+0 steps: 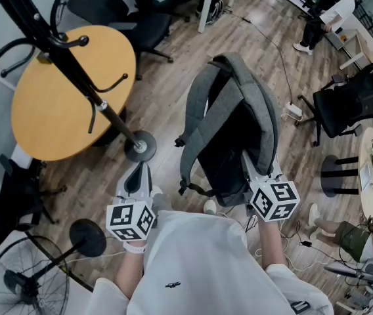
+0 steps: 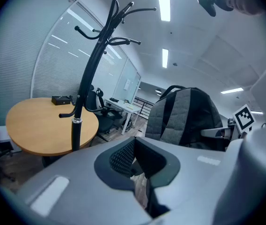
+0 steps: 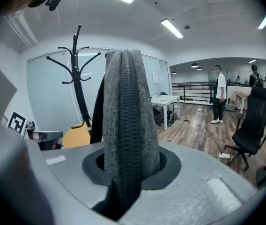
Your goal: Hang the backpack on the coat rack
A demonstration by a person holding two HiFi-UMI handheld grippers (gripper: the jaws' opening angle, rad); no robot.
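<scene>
Grey backpack (image 1: 229, 130) stands upright, right of the black coat rack (image 1: 111, 113), its fabric clamped between the right gripper's (image 3: 126, 170) jaws. The left gripper (image 2: 140, 172) seems slightly parted and empty, near the rack's base.

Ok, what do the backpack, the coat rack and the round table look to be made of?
Backpack: grey woven fabric, matte, with a heathered weave and a ribbed strap; the back panel is black.
Coat rack: probably black-painted metal, a thin, slightly glossy tube with a silver joint ring.
Table: wood-look top, likely laminate or veneer, with a smooth satin finish.
</scene>
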